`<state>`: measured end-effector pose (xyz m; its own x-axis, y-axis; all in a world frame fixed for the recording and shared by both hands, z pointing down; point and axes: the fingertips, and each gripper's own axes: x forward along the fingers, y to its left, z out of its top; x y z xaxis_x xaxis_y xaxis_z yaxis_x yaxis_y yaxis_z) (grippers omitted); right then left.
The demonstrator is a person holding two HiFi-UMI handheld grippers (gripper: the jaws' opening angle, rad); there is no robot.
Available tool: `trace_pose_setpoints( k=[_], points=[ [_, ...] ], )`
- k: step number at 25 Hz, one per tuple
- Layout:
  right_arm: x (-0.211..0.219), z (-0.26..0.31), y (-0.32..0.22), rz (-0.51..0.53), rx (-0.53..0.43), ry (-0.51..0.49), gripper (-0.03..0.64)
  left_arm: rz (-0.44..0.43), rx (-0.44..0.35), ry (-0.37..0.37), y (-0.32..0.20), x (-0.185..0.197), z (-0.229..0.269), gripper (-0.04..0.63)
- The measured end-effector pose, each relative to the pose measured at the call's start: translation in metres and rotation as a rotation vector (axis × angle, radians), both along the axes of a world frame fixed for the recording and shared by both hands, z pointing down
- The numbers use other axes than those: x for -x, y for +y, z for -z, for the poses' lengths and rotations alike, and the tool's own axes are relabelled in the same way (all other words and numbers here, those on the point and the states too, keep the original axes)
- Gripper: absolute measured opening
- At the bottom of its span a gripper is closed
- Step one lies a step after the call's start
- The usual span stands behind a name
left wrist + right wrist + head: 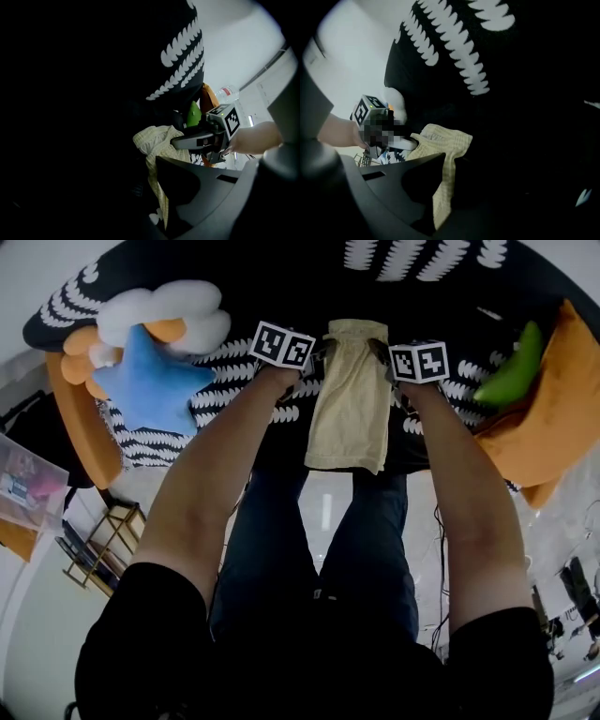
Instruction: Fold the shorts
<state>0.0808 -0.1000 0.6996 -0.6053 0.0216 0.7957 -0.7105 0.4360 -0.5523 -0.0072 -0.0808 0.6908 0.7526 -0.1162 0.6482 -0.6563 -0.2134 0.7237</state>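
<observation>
1. Gripping the far left corner of the pale yellow shorts (352, 399) with the left gripper (322, 351), jaws closed on the cloth.
2. Gripping the far right corner with the right gripper (382, 352), jaws likewise closed on the cloth.
3. Holding both grippers side by side, pointing down and away from the person, marker cubes uppermost.
4. Running as a narrow strip from the two grippers back toward the person, lying on a black cover with white markings (234, 357).
5. Lying to the left of the shorts, well apart: a blue star cushion (150, 381) touching a white cloud cushion (178, 310).
6. Lying to the right, well apart: a green plush (511, 371) resting against an orange cushion (544, 418).
</observation>
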Motion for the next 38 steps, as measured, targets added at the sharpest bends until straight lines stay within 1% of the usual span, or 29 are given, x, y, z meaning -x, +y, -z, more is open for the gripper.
trace_pose_setpoints(
  k=[4,7,9,13,15,17,18,21,24,28,33,38],
  points=[
    [0.009,0.021,-0.032,-0.036,-0.096,-0.028,0.025,0.011,-0.09,-0.014,-0.035,0.01,0.02,0.064],
    [0.014,0.039,-0.055,-0.037,-0.19,-0.051,0.025,0.036,-0.189,0.01,-0.062,0.015,0.043,0.064],
    [0.014,0.053,-0.064,-0.039,-0.237,-0.075,0.025,0.034,-0.256,0.015,-0.073,0.018,0.06,0.064],
    [0.018,0.08,-0.06,0.002,-0.319,-0.113,0.025,-0.003,-0.346,0.02,-0.068,0.021,0.083,0.064],
    [0.017,0.09,-0.049,0.031,-0.345,-0.114,0.025,-0.032,-0.385,0.044,-0.059,0.02,0.096,0.064],
    [0.012,0.096,-0.037,0.037,-0.353,-0.106,0.025,-0.074,-0.41,0.072,-0.046,0.015,0.107,0.064],
    [0.01,0.097,-0.031,0.035,-0.354,-0.102,0.026,-0.104,-0.418,0.075,-0.039,0.013,0.109,0.064],
    [0.009,0.097,-0.013,0.045,-0.367,-0.086,0.026,-0.2,-0.444,0.045,-0.019,0.01,0.107,0.064],
    [0.009,0.096,0.01,0.072,-0.399,-0.064,0.028,-0.293,-0.481,0.005,0.002,0.009,0.105,0.066],
    [0.002,0.096,0.048,0.162,-0.453,-0.016,0.028,-0.414,-0.52,-0.02,0.035,0.0,0.104,0.066],
    [-0.004,0.085,0.088,0.256,-0.47,0.024,0.028,-0.551,-0.54,-0.035,0.079,-0.007,0.091,0.064],
    [-0.002,0.077,0.117,0.335,-0.475,0.04,0.029,-0.64,-0.576,-0.081,0.112,-0.009,0.08,0.066]
  ],
)
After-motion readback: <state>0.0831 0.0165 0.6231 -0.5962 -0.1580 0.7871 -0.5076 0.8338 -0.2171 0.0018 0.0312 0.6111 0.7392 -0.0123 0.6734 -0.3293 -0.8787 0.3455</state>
